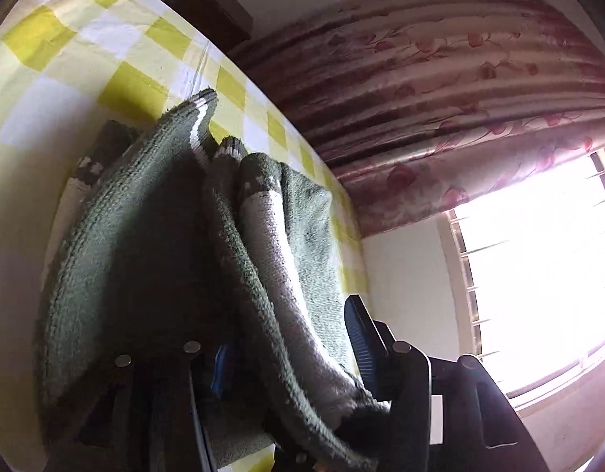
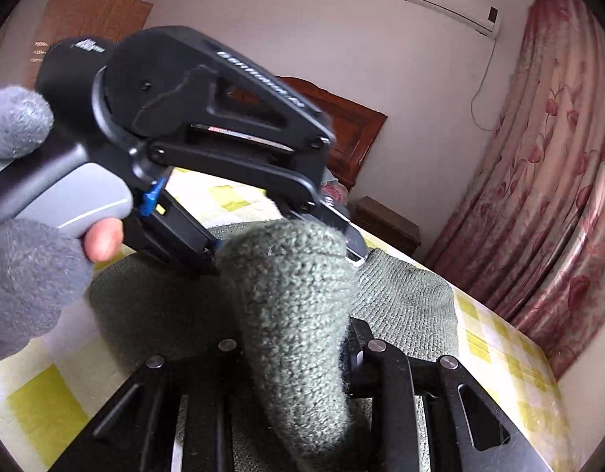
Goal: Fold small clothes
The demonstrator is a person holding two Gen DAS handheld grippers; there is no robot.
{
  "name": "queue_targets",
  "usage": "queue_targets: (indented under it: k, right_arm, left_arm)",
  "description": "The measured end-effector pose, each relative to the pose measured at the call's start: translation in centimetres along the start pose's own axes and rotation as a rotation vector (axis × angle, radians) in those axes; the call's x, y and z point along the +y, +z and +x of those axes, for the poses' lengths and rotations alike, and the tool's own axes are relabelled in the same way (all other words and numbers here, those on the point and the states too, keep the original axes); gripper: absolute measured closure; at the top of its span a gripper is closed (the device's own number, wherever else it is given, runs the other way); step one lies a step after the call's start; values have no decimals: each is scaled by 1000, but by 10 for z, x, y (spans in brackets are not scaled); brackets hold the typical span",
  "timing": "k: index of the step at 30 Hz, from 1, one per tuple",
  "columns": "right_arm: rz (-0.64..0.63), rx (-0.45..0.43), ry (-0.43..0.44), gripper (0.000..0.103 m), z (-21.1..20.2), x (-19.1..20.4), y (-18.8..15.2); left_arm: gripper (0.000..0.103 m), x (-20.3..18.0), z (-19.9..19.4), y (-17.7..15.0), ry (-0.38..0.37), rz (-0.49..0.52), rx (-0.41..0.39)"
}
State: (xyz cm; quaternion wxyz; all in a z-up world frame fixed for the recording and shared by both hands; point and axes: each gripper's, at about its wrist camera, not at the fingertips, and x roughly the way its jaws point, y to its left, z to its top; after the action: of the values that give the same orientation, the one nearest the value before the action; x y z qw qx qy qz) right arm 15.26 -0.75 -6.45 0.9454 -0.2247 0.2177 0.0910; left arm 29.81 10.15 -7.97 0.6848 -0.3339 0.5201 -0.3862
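Note:
A green knitted garment with grey-white stripes hangs lifted above the yellow-checked bed sheet. My left gripper is shut on a bunched fold of it; cloth hides its left finger. In the right wrist view, my right gripper is shut on a thick roll of the same green garment. The left gripper shows there just beyond, held by a grey-gloved hand, clamping the far end of that roll. More of the garment lies on the sheet behind.
A pink floral curtain and a bright barred window stand past the bed edge. A wooden headboard, a dark bedside cabinet and a wall air conditioner are beyond the bed.

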Motion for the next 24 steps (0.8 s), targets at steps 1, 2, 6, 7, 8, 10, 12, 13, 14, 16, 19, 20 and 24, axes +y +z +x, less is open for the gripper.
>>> queue_targets:
  k: [1, 2, 6, 7, 8, 10, 12, 13, 14, 16, 19, 20, 24]
  right_arm:
    - [-9, 0, 6, 79, -2, 1, 1]
    - [-27, 9, 19, 0, -2, 3, 1]
    - [-38, 40, 74, 0, -22, -5, -1]
    - [-22, 34, 66, 0, -32, -9, -6]
    - [1, 35, 52, 0, -41, -19, -13]
    - [66, 69, 44, 0, -52, -41, -35]
    - [158, 131, 81, 0, -58, -61, -61]
    - [207, 151, 106, 0, -60, -69, -73]
    - [248, 165, 120, 0, -62, -76, -83]
    - [302, 189, 119, 0, -59, -86, -90]
    - [290, 208, 89, 0, -45, -89, -84]
    - [267, 228, 83, 0, -39, -85, -82]
    - [209, 274, 11, 0, -23, -78, -78]
  left_arm:
    - [53, -5, 6, 2, 47, 19, 17]
    - [53, -10, 12, 2, 102, 54, 32]
    - [77, -31, 17, -8, 275, 206, 9]
    - [78, -34, 14, -11, 274, 226, -6]
    - [79, -38, 12, -13, 277, 241, -21]
    - [79, -42, 9, -16, 279, 265, -40]
    - [80, -49, 9, -15, 284, 285, -51]
    - [80, -54, 10, -13, 285, 293, -57]
    - [80, -59, 11, -12, 282, 301, -60]
    - [80, -68, 11, -12, 282, 315, -66]
    - [80, -72, 2, -11, 254, 312, -75]
    - [81, -74, -1, -10, 237, 309, -76]
    - [81, -74, -28, -3, 166, 293, -97]
